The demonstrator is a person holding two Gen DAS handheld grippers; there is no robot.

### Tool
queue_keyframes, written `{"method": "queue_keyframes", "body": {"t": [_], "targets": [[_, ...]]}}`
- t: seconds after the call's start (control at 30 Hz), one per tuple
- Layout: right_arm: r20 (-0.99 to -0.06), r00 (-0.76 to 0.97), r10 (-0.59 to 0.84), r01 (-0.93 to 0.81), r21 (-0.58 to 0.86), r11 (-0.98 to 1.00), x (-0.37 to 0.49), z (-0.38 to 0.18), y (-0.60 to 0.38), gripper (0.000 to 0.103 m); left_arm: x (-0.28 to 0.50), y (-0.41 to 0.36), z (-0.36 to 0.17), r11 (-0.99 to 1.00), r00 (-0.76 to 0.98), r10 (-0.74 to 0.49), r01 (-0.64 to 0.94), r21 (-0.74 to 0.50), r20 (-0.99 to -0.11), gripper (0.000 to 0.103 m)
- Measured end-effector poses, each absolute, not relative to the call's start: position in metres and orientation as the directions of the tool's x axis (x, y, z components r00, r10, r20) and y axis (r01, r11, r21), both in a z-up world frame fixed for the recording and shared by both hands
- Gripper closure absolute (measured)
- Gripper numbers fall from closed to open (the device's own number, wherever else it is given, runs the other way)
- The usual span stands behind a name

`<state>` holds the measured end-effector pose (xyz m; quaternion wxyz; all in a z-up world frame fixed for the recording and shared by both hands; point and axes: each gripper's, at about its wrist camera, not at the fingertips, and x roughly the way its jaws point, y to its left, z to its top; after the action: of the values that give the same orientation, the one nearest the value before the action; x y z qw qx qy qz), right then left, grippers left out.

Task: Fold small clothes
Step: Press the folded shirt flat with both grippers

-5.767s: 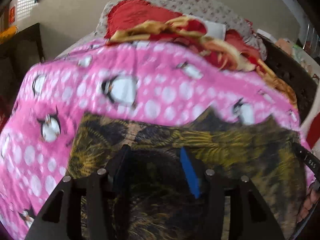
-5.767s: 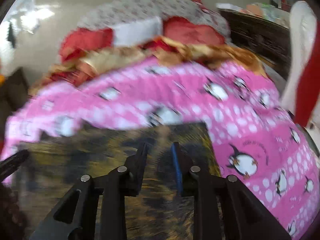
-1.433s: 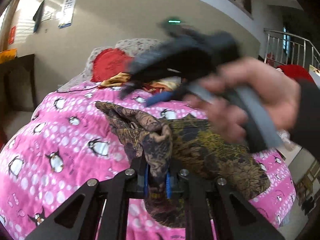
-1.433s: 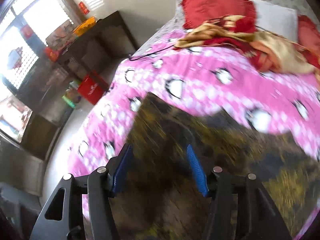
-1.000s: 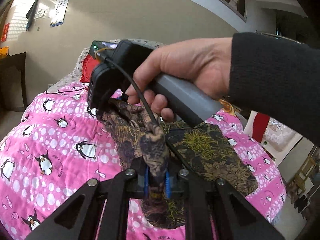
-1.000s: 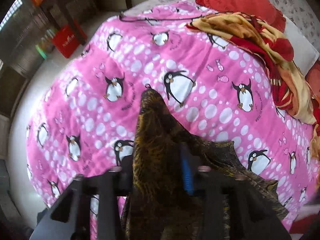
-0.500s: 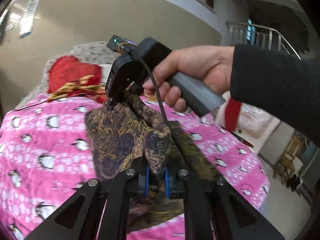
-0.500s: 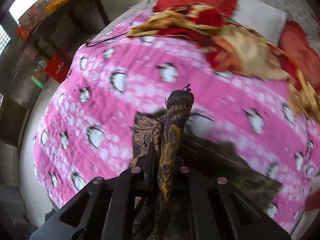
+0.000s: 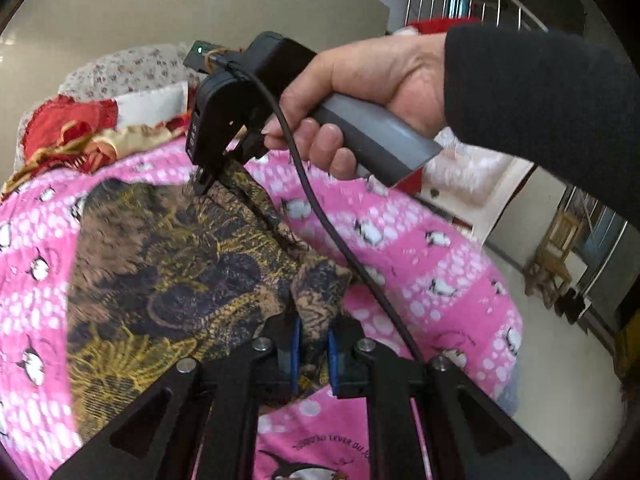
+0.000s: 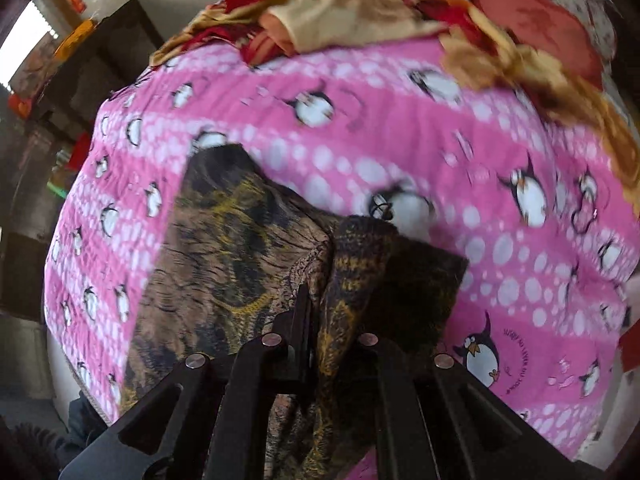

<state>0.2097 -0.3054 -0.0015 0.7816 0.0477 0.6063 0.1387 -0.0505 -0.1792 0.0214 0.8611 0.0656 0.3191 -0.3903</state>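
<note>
While clamped on the dark brown-and-gold patterned cloth (image 9: 168,264), lower centre: my left gripper (image 9: 313,346) and right gripper (image 10: 320,320).

Ahead of the left gripper (image 9: 312,344), the right gripper (image 9: 206,184), its black cable (image 9: 320,216) and the person's right hand (image 9: 360,92) block the way, the cable slanting down close by the left gripper's right side. To its left the dark gold-patterned garment (image 9: 168,264) lies spread low over the pink penguin-print bed cover (image 9: 420,264); to its right the cover is bare. Beyond the right gripper (image 10: 320,320), open cover runs up to a heap of red and gold crumpled cloth (image 10: 340,20).
</note>
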Motion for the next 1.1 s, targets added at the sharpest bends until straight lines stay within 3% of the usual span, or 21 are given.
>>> {"method": "queue_keyframes", "body": {"t": [0.1,0.17,0.37,0.47,0.57,0.6,0.7,0.73,0.87,0.93,1.1], "targets": [[-0.927,0.243,0.285,-0.107,0.267,0.958,0.206,-0.023,-0.322,0.096,-0.046,-0.187,0.003,0.689,0.466,-0.604,0.713,-0.13,-0.647,0.093],[-0.916,0.263,0.301,-0.066,0.294,0.953,0.202,-0.028,-0.332,0.087,-0.048,-0.184,-0.003,0.693,0.452,-0.596,0.707,-0.14,-0.664,0.092],[-0.775,0.559,0.296,0.06,0.394,0.917,0.158,0.024,-0.38,0.085,-0.075,-0.144,0.019,0.638,0.382,-0.673,0.733,-0.236,-0.633,0.071],[-0.705,0.647,0.29,0.016,0.393,0.919,0.118,0.05,-0.377,0.085,-0.081,-0.108,0.036,0.659,0.427,-0.673,0.717,-0.228,-0.604,0.059],[-0.65,0.7,0.297,-0.13,0.292,0.947,0.063,0.064,-0.339,0.083,-0.062,-0.068,0.045,0.739,0.517,-0.625,0.633,-0.23,-0.584,0.058],[-0.651,0.698,0.298,-0.171,0.252,0.952,0.049,0.062,-0.322,0.083,-0.05,-0.058,0.043,0.776,0.548,-0.591,0.587,-0.231,-0.593,0.059],[-0.683,0.669,0.294,-0.281,0.133,0.95,0.007,0.041,-0.27,0.083,-0.012,-0.049,0.019,0.829,0.52,-0.529,0.484,-0.279,-0.671,0.093],[-0.71,0.649,0.274,-0.28,0.112,0.953,-0.001,0.026,-0.254,0.083,-0.001,-0.051,0.005,0.829,0.479,-0.529,0.466,-0.308,-0.7,0.095],[-0.792,0.588,0.162,-0.19,0.059,0.98,-0.005,-0.031,-0.241,0.088,-0.003,-0.061,-0.028,0.828,0.471,-0.509,0.498,-0.26,-0.721,0.098],[-0.743,0.638,0.202,-0.157,0.131,0.979,-0.014,-0.044,-0.256,0.088,-0.006,-0.062,-0.027,0.832,0.481,-0.498,0.501,-0.239,-0.722,0.098],[-0.752,0.618,0.23,-0.117,0.201,0.973,-0.01,-0.04,-0.261,0.087,-0.003,-0.061,-0.001,0.825,0.492,-0.49,0.528,-0.2,-0.72,0.098]]}}
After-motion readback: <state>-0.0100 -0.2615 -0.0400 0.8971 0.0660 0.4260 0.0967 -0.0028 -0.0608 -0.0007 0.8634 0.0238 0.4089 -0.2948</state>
